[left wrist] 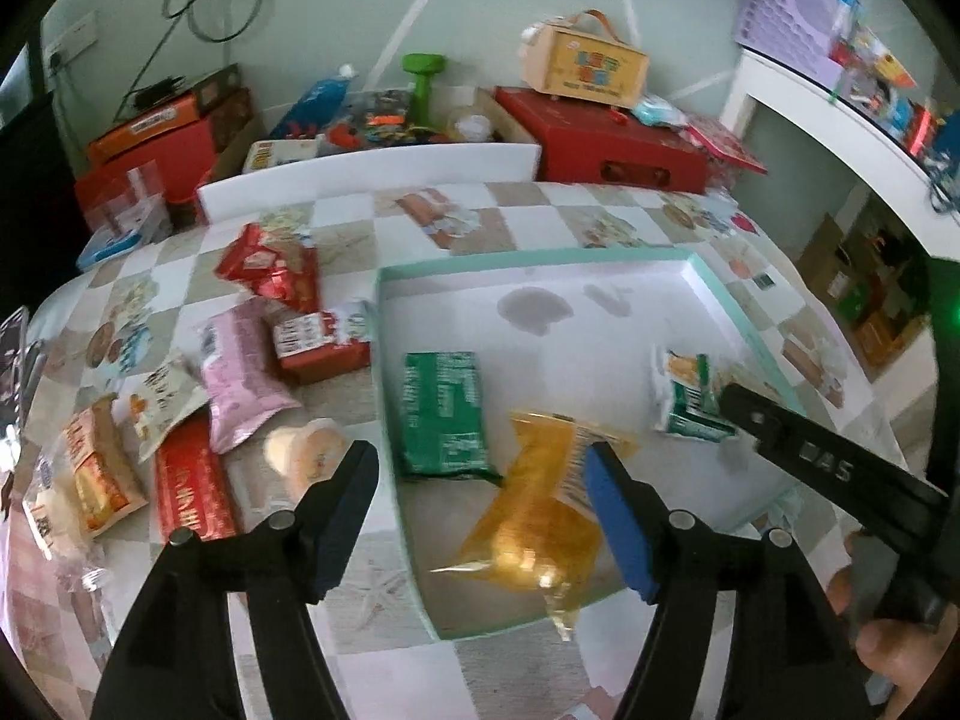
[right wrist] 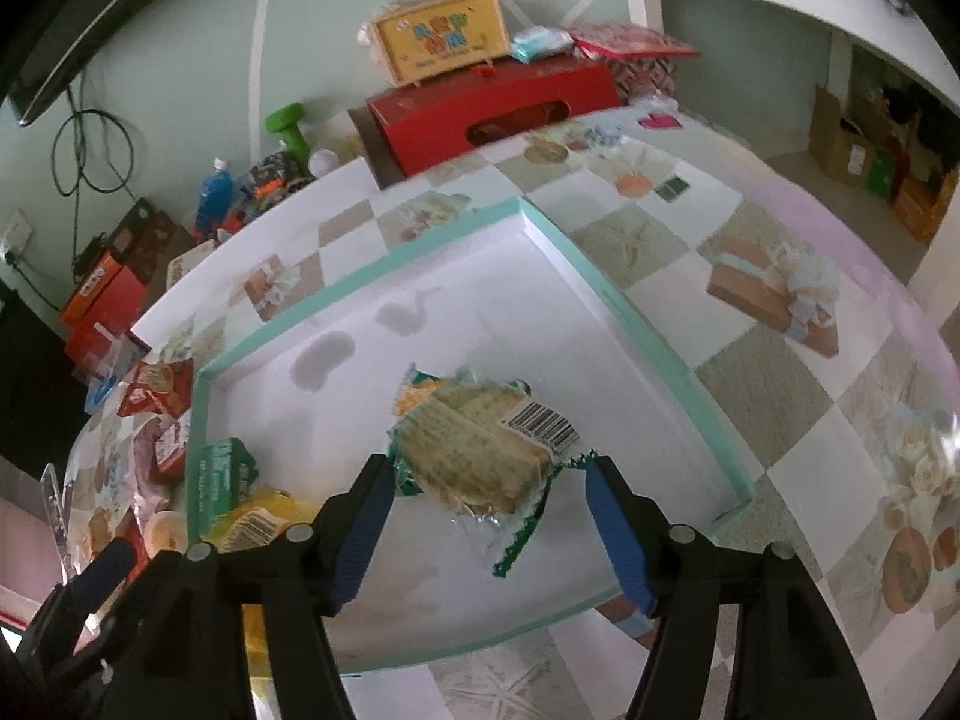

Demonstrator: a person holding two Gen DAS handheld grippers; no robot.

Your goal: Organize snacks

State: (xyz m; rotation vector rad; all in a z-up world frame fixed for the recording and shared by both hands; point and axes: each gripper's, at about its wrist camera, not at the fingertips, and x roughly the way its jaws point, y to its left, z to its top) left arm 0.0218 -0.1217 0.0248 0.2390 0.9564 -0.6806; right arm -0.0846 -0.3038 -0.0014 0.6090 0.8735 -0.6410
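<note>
I see a green packet [left wrist: 443,414], an orange pouch [left wrist: 528,516] and a green-edged cracker pack [right wrist: 480,456] lying flat inside the teal-rimmed tray [left wrist: 744,312]; more snacks [left wrist: 240,372] lie left of it.

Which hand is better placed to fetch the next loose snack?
Left: the left gripper stands open beside the loose packets, like the pink foil pouch, outside the shallow mint-rimmed box.
</note>
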